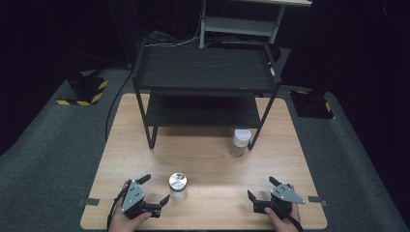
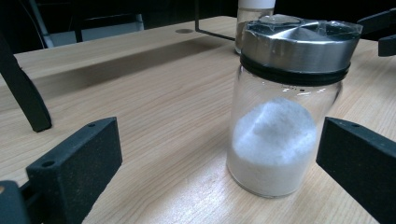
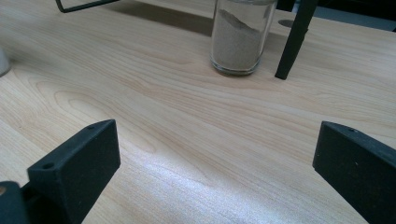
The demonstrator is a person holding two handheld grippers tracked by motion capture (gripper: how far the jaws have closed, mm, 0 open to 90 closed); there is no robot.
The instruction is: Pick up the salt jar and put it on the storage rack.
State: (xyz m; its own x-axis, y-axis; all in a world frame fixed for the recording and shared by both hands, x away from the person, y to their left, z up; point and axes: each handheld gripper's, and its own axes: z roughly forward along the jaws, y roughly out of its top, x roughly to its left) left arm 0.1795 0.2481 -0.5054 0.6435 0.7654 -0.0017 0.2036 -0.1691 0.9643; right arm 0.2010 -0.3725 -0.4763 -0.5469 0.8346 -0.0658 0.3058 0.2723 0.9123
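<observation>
A glass jar (image 1: 178,186) with a metal lid stands near the table's front edge, holding white powder. In the left gripper view the same jar (image 2: 280,107) stands upright between the wide-apart jaws, close to the right one and touching neither. My left gripper (image 1: 155,189) (image 2: 222,140) is open just left of it. A second jar (image 1: 240,142) (image 3: 237,42), white-lidded with greyish powder, stands by the front right leg of the rack. My right gripper (image 1: 261,187) (image 3: 217,144) is open over bare wood, well short of that jar.
A black two-shelf rack (image 1: 205,87) stands on the far half of the wooden table (image 1: 208,159). One of its legs (image 3: 294,42) rises right beside the white-lidded jar. Grey carpet surrounds the table.
</observation>
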